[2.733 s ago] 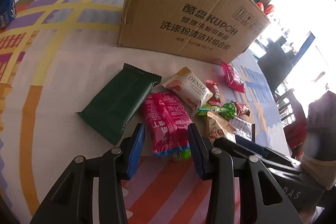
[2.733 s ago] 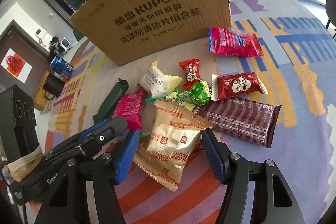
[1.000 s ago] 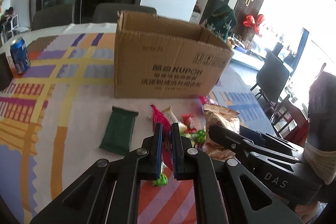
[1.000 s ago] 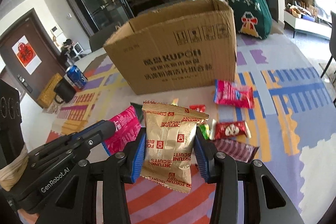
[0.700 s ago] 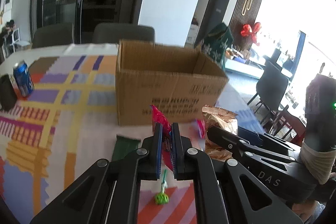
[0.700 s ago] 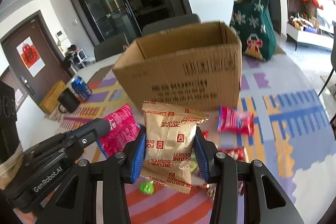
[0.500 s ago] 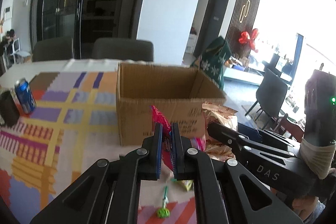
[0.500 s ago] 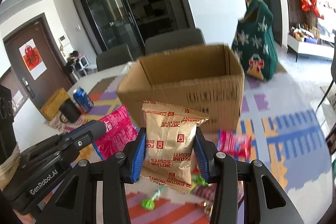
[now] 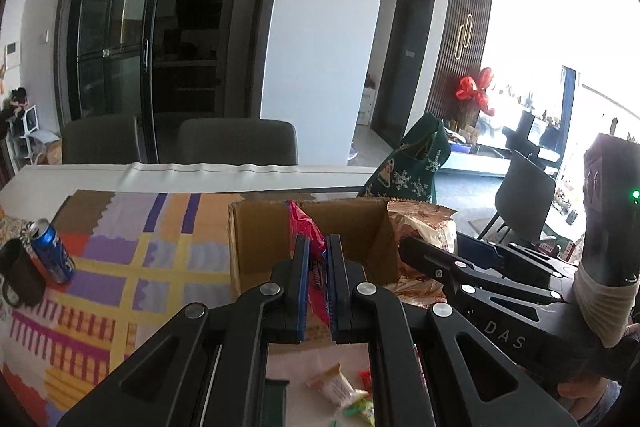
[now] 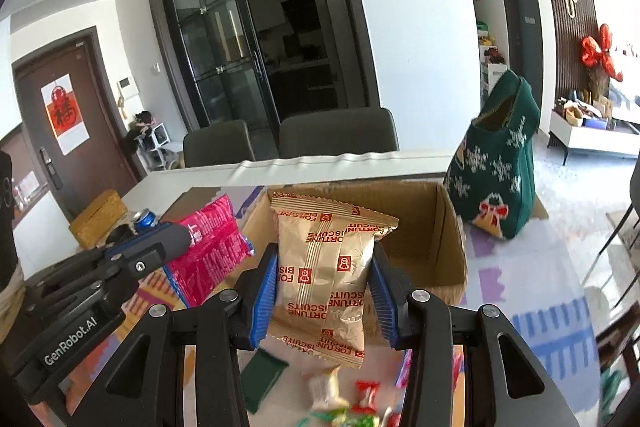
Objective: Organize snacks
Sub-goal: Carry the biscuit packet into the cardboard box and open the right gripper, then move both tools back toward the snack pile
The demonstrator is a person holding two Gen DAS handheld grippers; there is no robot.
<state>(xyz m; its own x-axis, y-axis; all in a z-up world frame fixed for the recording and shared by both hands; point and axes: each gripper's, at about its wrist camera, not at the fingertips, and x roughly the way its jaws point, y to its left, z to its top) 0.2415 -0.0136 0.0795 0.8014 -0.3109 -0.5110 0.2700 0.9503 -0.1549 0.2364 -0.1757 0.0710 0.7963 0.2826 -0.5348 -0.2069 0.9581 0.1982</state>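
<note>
My left gripper is shut on a pink snack packet, held edge-on above the near wall of the open cardboard box. The packet also shows in the right wrist view. My right gripper is shut on a gold Fortune Biscuits bag, raised in front of the same box. The bag also shows at the right in the left wrist view. Both grippers are side by side, high over the table.
Loose snacks lie on the table below: a white packet, a dark green packet, small red candies. A blue can and black mug stand at the left. A green Christmas bag stands right of the box.
Both grippers rose with their packets and moved towards the box; its open top now sits just behind the held snacks. The snacks on the table dropped to the bottom of view.
</note>
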